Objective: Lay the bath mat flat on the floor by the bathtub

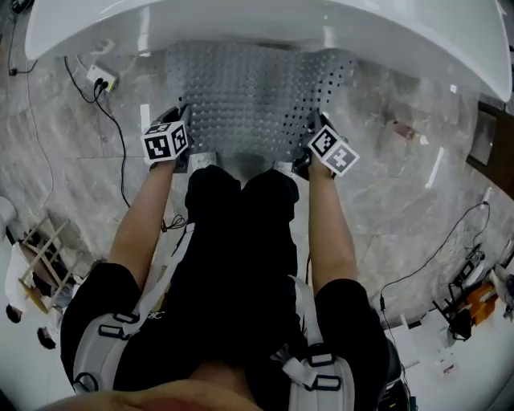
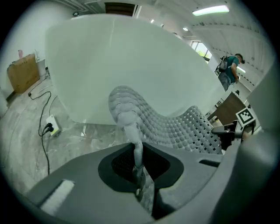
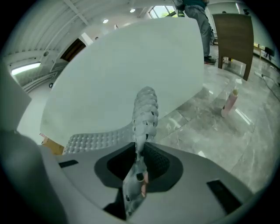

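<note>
Nearly there: the grey bath mat (image 1: 257, 96) is spread on the floor (image 1: 401, 185) right against the bathtub (image 1: 241, 24), but the left hand-held gripper (image 2: 139, 162) and right hand-held gripper (image 3: 139, 157) each pinch a near corner, so it's wavy and not let go yet.
</note>
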`<state>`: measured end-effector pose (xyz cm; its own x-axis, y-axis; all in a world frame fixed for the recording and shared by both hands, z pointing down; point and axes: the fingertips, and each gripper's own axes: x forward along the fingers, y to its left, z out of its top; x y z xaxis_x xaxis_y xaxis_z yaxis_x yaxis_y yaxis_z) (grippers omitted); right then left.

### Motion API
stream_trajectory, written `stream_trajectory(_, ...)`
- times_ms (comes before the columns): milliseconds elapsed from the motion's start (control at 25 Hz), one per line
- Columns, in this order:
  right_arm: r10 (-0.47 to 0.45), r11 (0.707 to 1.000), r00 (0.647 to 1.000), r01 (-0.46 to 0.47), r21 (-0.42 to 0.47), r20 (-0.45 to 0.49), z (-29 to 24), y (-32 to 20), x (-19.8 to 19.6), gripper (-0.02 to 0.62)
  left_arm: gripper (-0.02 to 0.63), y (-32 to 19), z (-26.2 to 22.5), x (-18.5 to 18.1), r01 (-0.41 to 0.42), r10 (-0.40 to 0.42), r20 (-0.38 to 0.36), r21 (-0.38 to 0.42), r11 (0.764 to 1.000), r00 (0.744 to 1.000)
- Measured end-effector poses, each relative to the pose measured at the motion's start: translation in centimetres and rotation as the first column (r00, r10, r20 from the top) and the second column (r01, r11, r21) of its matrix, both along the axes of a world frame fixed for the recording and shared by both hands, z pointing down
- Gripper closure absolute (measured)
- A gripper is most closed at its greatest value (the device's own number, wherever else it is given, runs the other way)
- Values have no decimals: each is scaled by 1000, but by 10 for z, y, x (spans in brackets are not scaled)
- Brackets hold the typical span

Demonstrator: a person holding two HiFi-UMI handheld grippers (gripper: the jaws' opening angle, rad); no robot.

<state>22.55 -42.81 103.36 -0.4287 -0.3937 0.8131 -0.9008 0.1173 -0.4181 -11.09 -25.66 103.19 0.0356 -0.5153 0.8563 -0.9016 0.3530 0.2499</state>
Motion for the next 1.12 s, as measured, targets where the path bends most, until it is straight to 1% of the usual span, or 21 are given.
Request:
stream_trajectory(80,-18,1000,1000,18,-12,-8,62,-8,4,531,566,-11,56,1,-11,11,5,9,1000,1000)
stream_trajectory(200,-132,991,989,131,-11,-61,147,-18,9,532,566,-23,134,8,-58,58,26,16,998,998)
stream_trajectory(280,-190,982,977,190,-9,-95,187,-25,14,531,566,-26,178,13,-91,91,34,14,996,995)
stream_trajectory(320,-208,978,972,209,-8,-106,203,-29,15,531,566,-26,197,12,-89,89,32,14,996,996)
stream_trajectory(400,-216,976,969,217,-7,-122,229,-34,20,531,565,-22,229,4,-53,53,25,11,999,998)
stream_trajectory(480,-189,982,972,188,-21,-139,251,-38,30,521,558,-14,253,-5,-12,12,18,-4,1000,1000)
stream_trajectory(560,-165,986,973,161,-38,-162,264,-42,40,505,543,-12,266,-14,14,-14,16,-21,1000,1000)
stream_trajectory(680,-145,989,974,137,-56,-172,270,-47,48,479,523,-14,274,-17,21,-19,29,-55,998,999)
stream_trajectory(800,-128,991,978,118,-67,-166,275,-52,53,469,502,-16,281,-16,31,-27,39,-103,994,999)
stream_trajectory(840,-129,991,977,122,-51,-169,274,-53,54,455,483,-14,283,-17,43,-38,44,-118,992,998)
stream_trajectory(880,-135,991,975,134,-17,-177,270,-56,53,433,460,-11,283,-20,55,-48,52,-128,990,997)
stream_trajectory(920,-144,987,971,154,38,-191,261,-60,51,410,437,-8,282,-25,65,-57,65,-132,989,996)
stream_trajectory(960,-151,978,966,177,109,-209,249,-66,47,408,420,-6,278,-32,74,-63,85,-125,989,994)
stream_trajectory(1040,-166,945,958,222,239,-234,222,-79,38,410,417,-6,267,-47,82,-69,144,-87,993,987)
stream_trajectory(1120,-201,917,956,261,303,-215,202,-84,23,413,419,-8,255,-59,74,-64,192,-43,996,979)
